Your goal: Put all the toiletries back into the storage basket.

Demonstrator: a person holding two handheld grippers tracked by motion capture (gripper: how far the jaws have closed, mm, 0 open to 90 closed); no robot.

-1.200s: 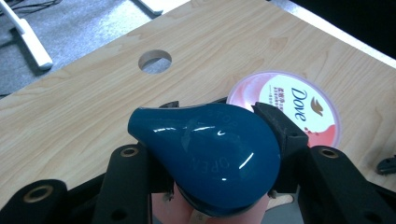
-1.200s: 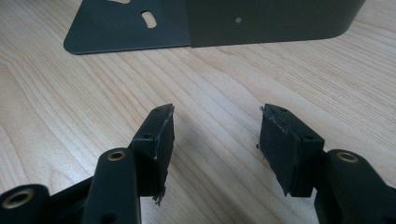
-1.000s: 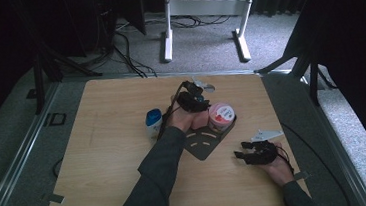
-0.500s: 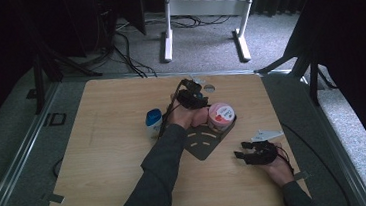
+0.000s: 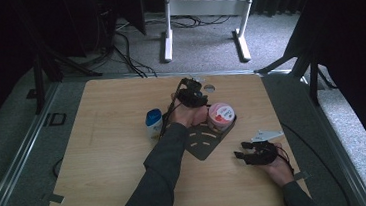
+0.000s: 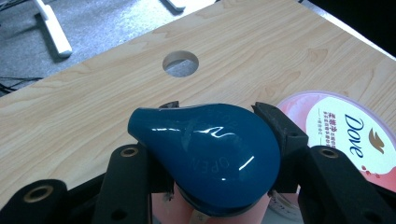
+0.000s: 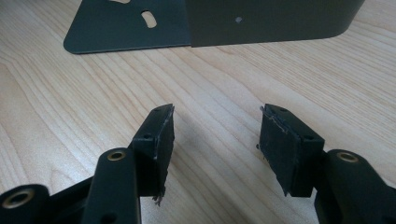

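My left tongs (image 6: 210,140) grip a bottle by its blue cap (image 6: 205,158), held above the counter (image 6: 93,107) beside the pink tub (image 6: 345,135). My right tongs (image 7: 215,140) rest open and empty near the dark plate (image 7: 261,18). That glossy, rounded cap could slip out if my squeeze eases

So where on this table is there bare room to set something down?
The left stretch of the table, left of the blue-and-white container, is bare, as is the near edge between the forearms. It is crowded mid-table: the left gripper with its blue-capped bottle, Dove tub and dark plate.
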